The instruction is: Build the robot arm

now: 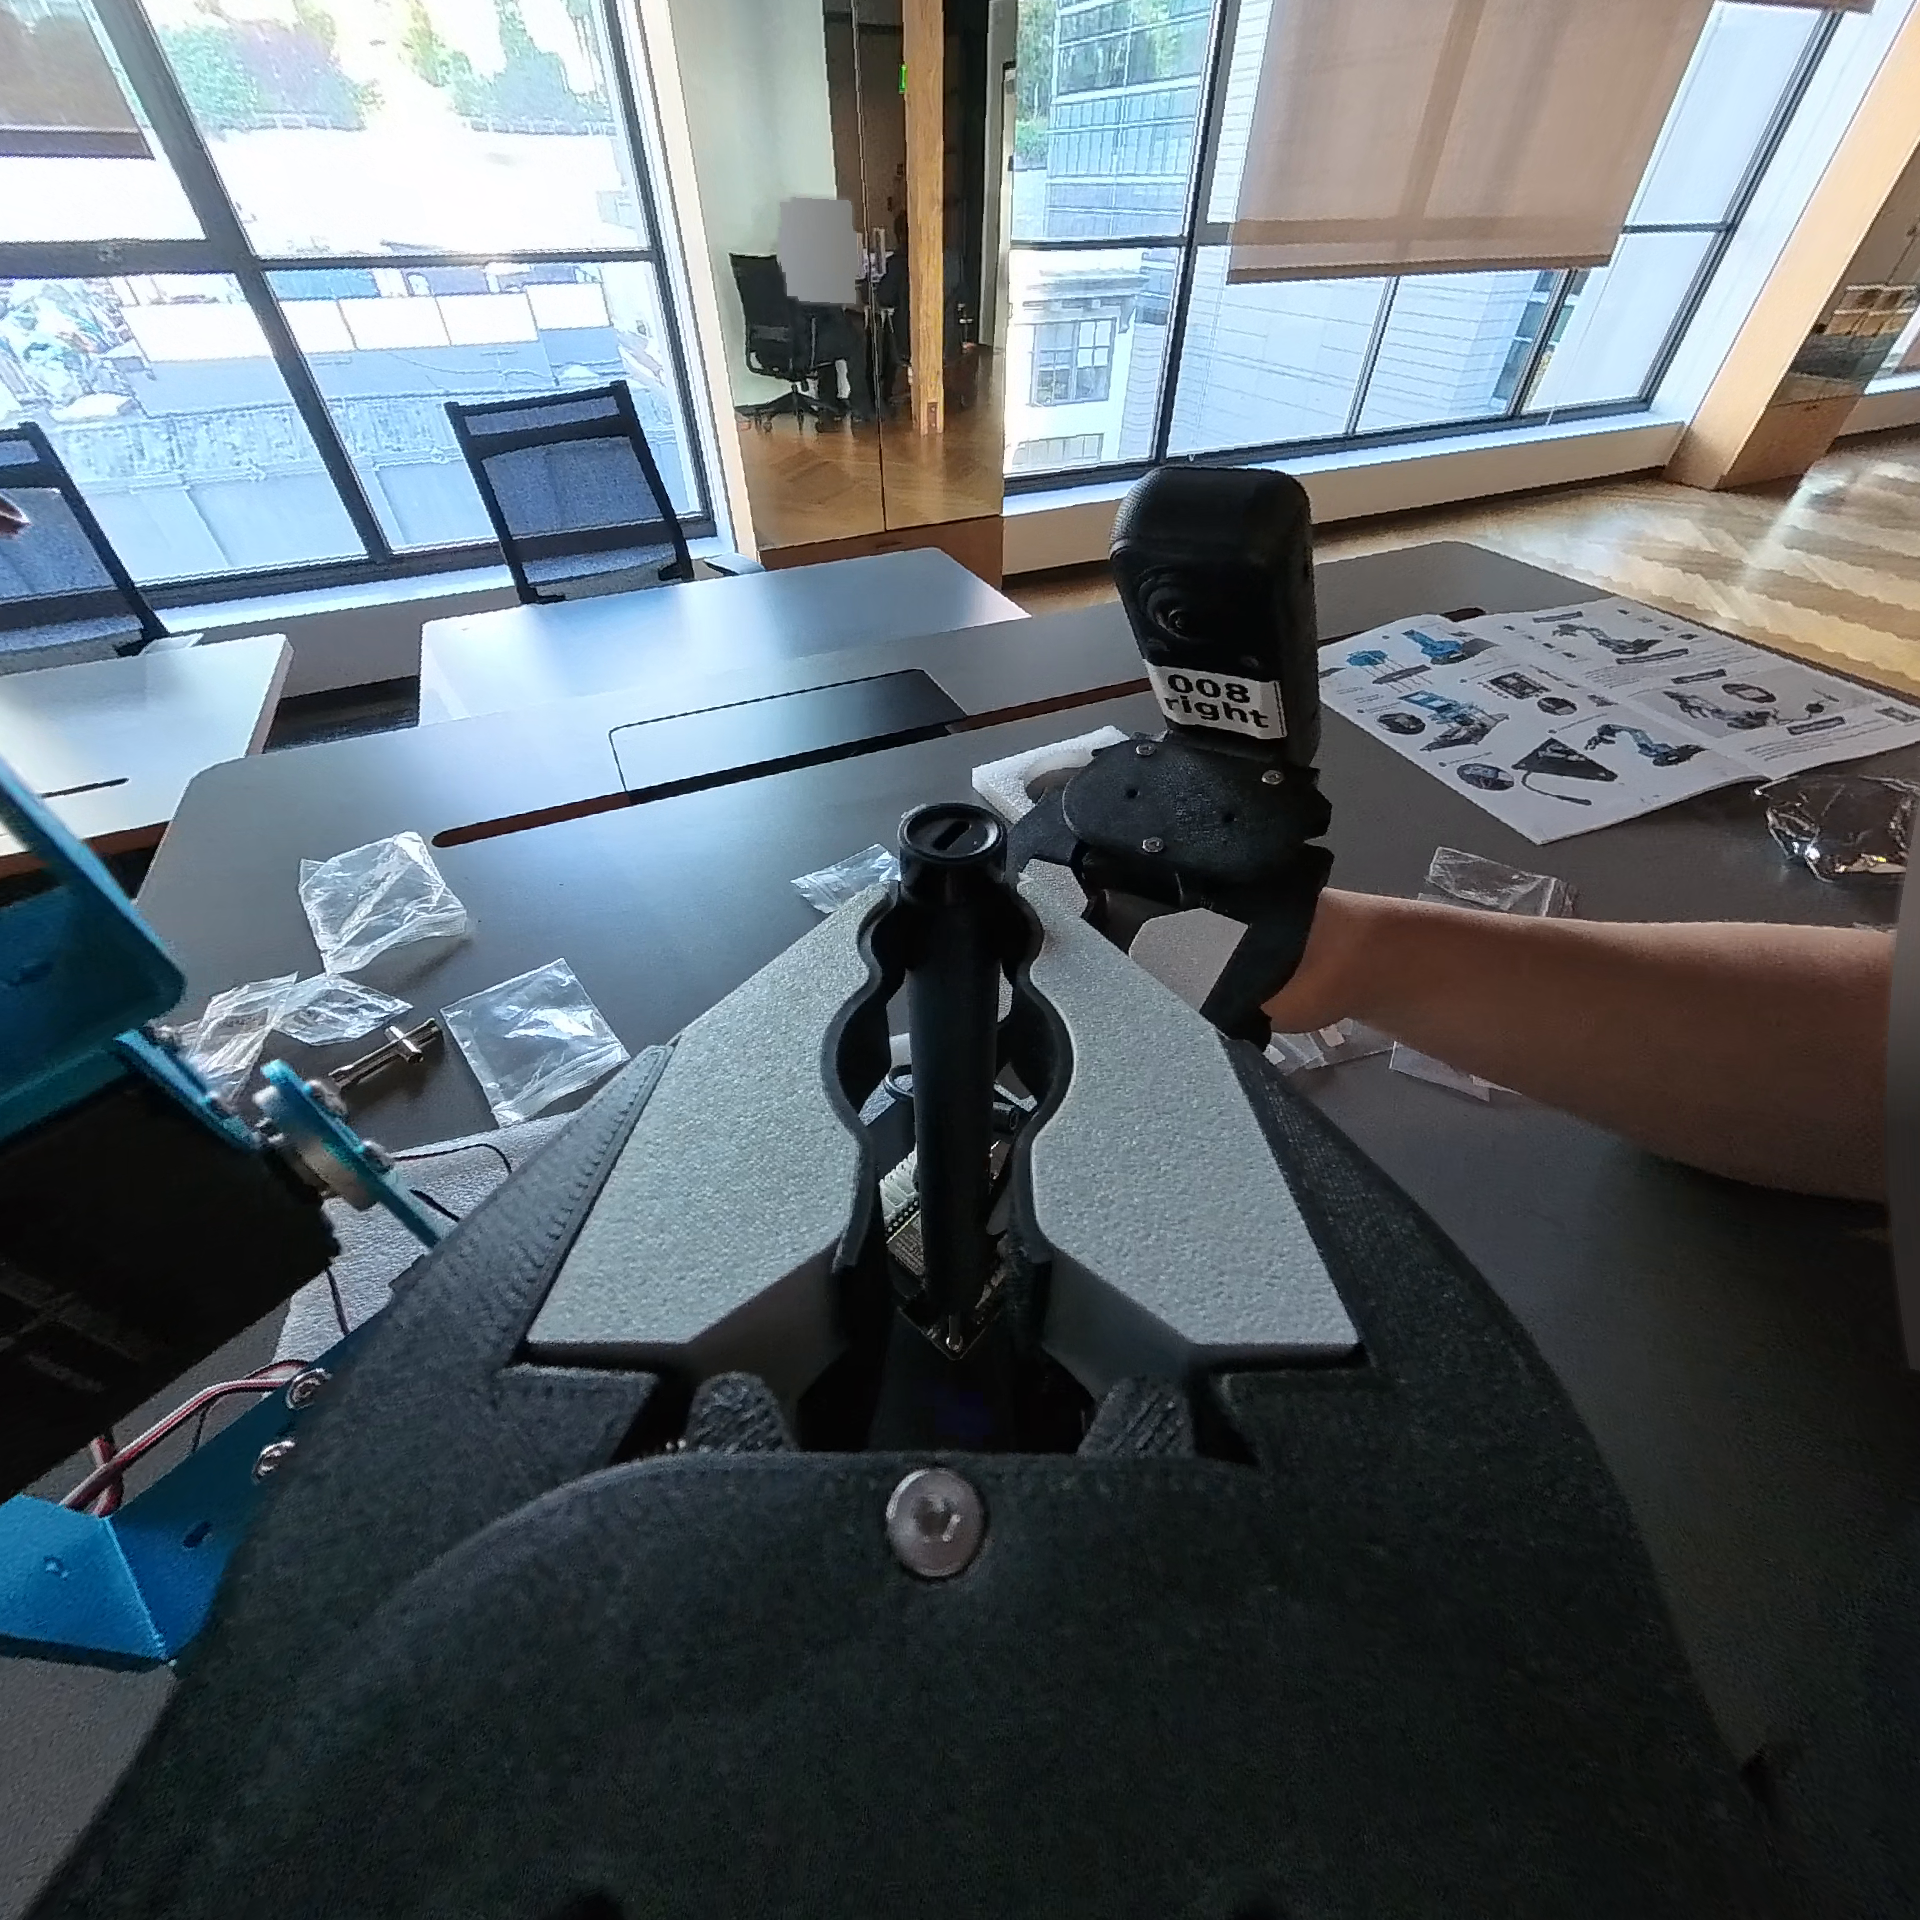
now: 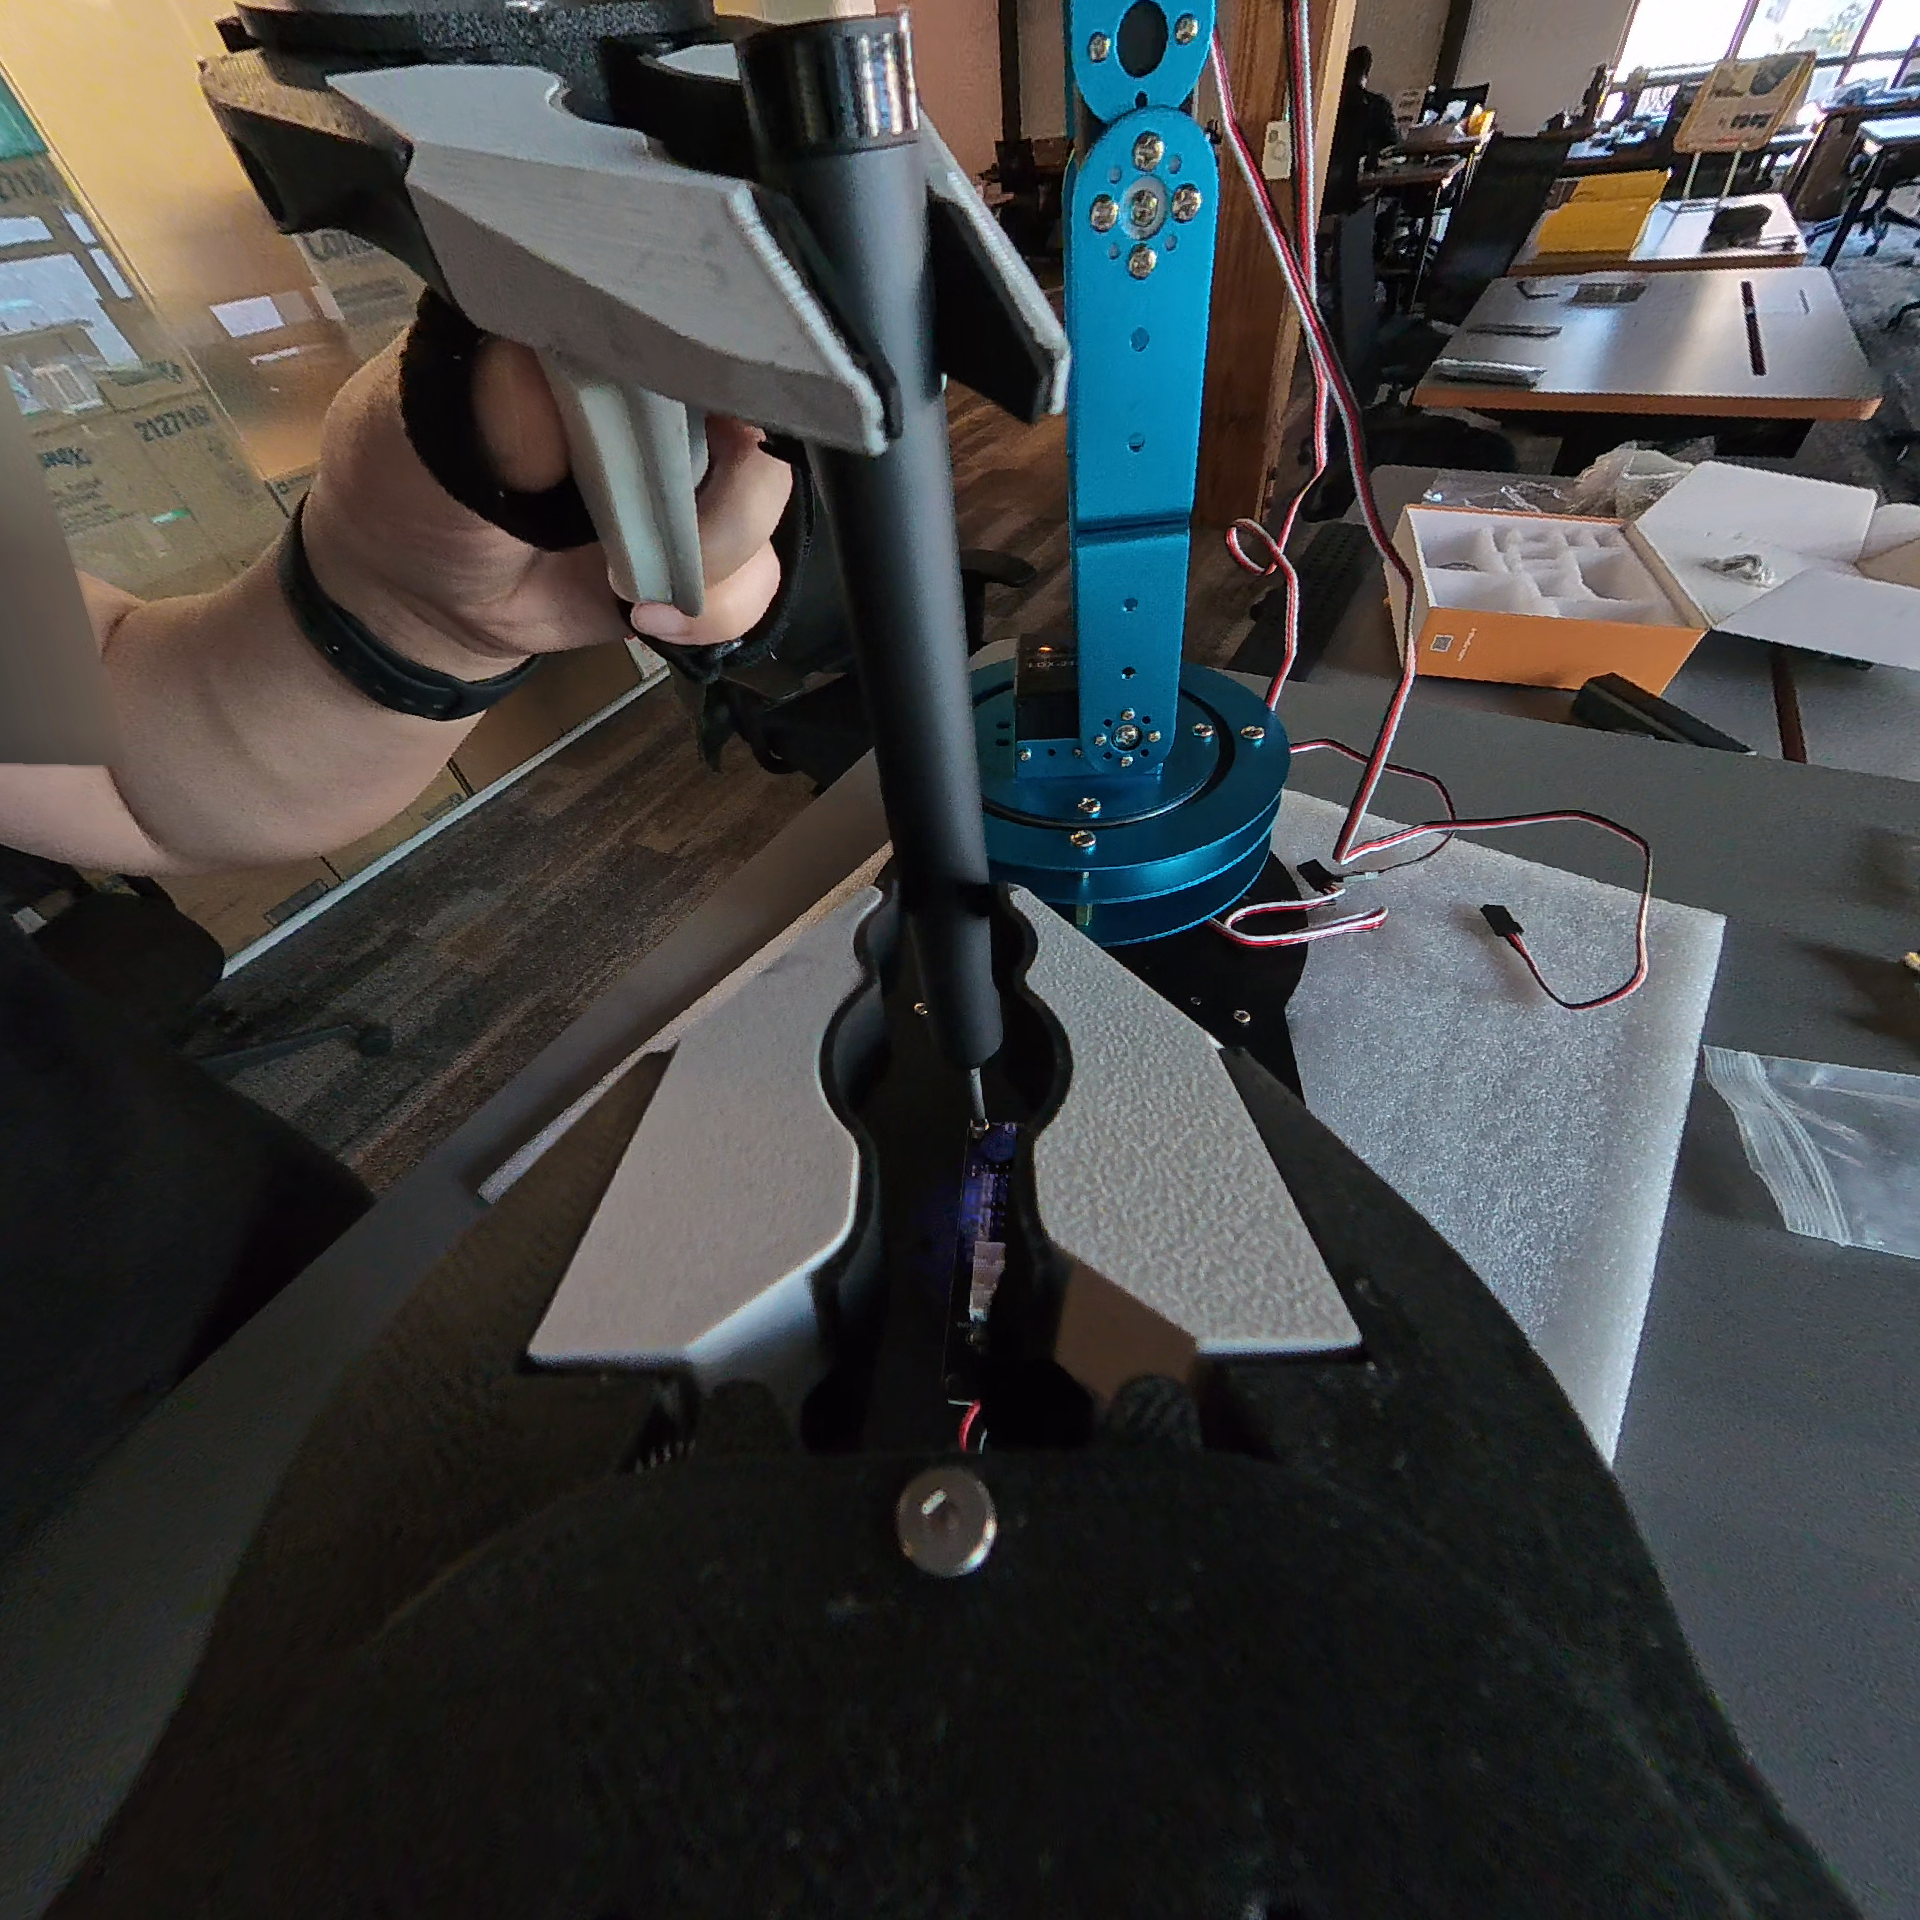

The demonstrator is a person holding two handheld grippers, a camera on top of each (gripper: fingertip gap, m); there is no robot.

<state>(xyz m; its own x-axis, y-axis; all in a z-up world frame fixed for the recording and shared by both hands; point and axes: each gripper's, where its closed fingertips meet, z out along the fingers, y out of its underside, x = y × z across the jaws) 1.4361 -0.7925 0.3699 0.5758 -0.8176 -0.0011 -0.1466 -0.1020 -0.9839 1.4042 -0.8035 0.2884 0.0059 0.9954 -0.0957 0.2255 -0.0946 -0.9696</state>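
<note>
My left gripper (image 1: 951, 914) is shut on a black screwdriver (image 1: 951, 1039) and holds it upright, tip down. The tip touches the corner of a small dark circuit board (image 1: 940, 1304). In the right wrist view the board (image 2: 982, 1236) stands on edge between the fingers of my right gripper (image 2: 951, 935), which is shut on it. The screwdriver (image 2: 904, 623) comes down from the left gripper (image 2: 935, 405), held by a hand. The right gripper also shows in the left wrist view (image 1: 1169, 956), just beyond the screwdriver.
A blue metal robot arm (image 2: 1132, 416) on a round base (image 2: 1132, 831) stands behind the board, with loose servo wires (image 2: 1558, 966) on a foam sheet (image 2: 1455, 1091). An orange box (image 2: 1538, 603), an open manual (image 1: 1600, 707), plastic bags (image 1: 379, 899) and a T-wrench (image 1: 390, 1049) lie on the dark table. My hands' fingertips stand some 9 cm from each other.
</note>
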